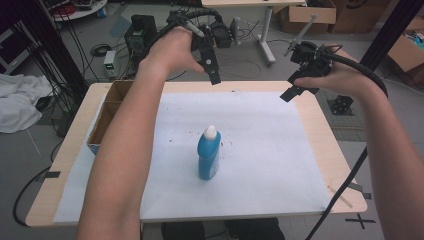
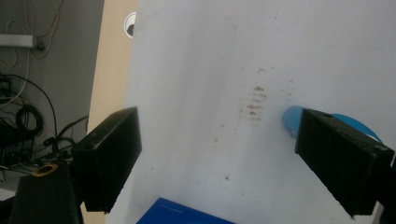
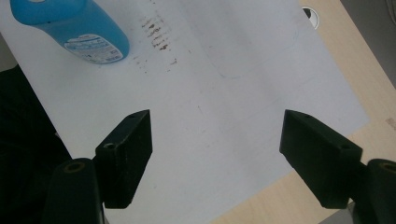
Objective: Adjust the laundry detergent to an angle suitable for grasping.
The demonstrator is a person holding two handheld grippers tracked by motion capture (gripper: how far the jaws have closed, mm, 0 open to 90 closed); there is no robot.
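White sheet (image 1: 260,145) w/ blue bottle (image 1: 208,155)

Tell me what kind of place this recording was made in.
Probably a lab or workshop: a wooden table under white paper, electronics and cables on the floor, cardboard boxes behind.

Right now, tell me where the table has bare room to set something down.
Free: the white sheet right of the blue bottle, up to the bare wood edge. Also the strip behind the bottle. Crowded: the left, with the cardboard box and a forearm.

blue bottle (image 1: 208,159) with white cap, standing upright, mid-sheet on white paper, untouched
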